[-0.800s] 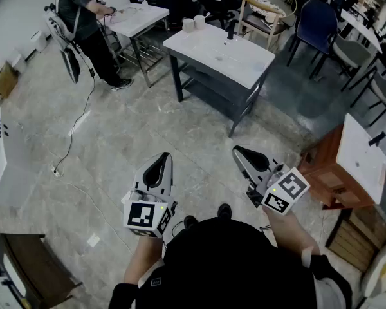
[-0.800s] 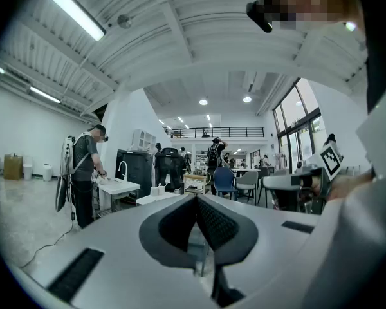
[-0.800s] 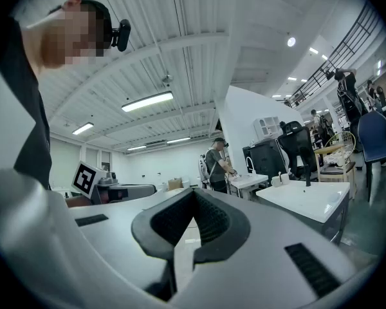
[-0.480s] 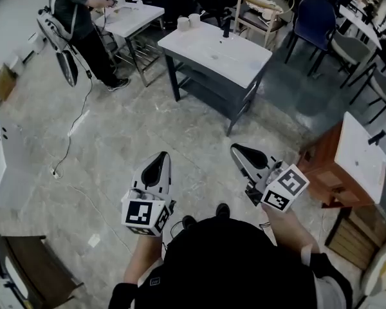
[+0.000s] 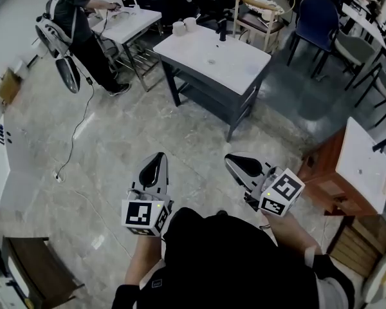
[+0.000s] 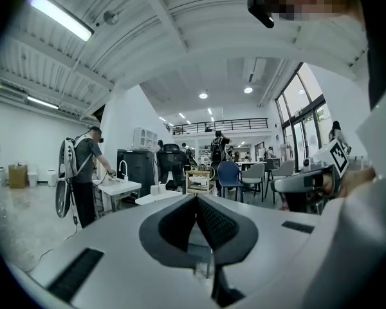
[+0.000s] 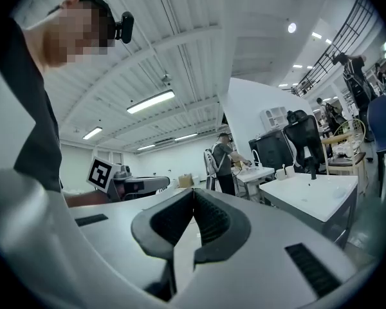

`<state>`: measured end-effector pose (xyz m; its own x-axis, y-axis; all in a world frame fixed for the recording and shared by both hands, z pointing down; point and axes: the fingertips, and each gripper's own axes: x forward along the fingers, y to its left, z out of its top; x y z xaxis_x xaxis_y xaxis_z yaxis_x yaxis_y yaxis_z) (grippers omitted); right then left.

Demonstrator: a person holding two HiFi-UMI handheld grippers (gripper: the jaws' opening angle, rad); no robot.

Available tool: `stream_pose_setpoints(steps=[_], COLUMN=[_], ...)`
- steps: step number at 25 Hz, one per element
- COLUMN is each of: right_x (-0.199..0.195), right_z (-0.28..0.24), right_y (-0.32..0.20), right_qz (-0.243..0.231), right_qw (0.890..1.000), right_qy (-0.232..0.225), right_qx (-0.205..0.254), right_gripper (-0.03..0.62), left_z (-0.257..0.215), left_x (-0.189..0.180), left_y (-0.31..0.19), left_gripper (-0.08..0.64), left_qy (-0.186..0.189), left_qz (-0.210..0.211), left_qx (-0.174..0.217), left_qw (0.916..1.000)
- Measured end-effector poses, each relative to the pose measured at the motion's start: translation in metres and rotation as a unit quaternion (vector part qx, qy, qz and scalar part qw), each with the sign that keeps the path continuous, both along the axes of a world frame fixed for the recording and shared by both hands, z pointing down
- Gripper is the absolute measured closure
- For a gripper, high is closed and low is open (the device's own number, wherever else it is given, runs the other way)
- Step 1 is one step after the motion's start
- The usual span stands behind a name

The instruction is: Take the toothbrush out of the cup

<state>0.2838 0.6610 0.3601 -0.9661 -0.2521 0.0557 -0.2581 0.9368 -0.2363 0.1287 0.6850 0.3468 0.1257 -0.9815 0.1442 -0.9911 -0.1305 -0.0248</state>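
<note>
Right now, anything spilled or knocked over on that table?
Nothing stands out. Two white cups stand upright at the far corner of the white table; no spill shows. The left gripper and right gripper are shut, empty.

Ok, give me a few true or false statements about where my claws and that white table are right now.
1. The left claw and the right claw are both shut. True.
2. The right claw grips something. False: nothing is between its jaws.
3. Two white cups stand at a corner of the white table. True.
4. Both claws hover over that table. False: they are over the floor, short of the table.
</note>
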Motion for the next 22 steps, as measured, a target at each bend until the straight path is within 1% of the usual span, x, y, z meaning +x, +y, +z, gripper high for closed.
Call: stream_pose_setpoints(steps=[5,8,12,16,22], right_x=[-0.015,-0.030,-0.060,-0.109,-0.207], right_z=[0.009,0.013,0.022,0.023,0.009], right_y=[-0.021,-0.051,-0.099,-0.160,-0.241], right_qz=[-0.023,-0.012,0.003,0.018,0.030], right_qw=[1.000,1.000,0.999,0.999,0.999], right_qy=[-0.001,0.001,0.010,0.020,0.016], right_qx=[-0.017,-0.020,-0.033,-0.034,-0.035], right_gripper=[0.565,0.565,0.565,0.565,0.564], left_z=[0.011,0.020,0.030,0.031,0.020], left_x=[-0.005,-0.021,-0.050,-0.098,-0.192], left_y=[-0.029,-0.061,-0.116,-0.180,-0.254], left_gripper=[0.549,0.549,0.549,0.549,0.549], left_qy=[-0.003,0.006,0.021,0.027,0.023], left_qz=[0.005,0.007,0.024,0.042,0.061], left_qx=[-0.009,-0.011,-0.010,-0.009,-0.009], left_qw=[0.9999,0.9999,0.9994,0.9987,0.9978])
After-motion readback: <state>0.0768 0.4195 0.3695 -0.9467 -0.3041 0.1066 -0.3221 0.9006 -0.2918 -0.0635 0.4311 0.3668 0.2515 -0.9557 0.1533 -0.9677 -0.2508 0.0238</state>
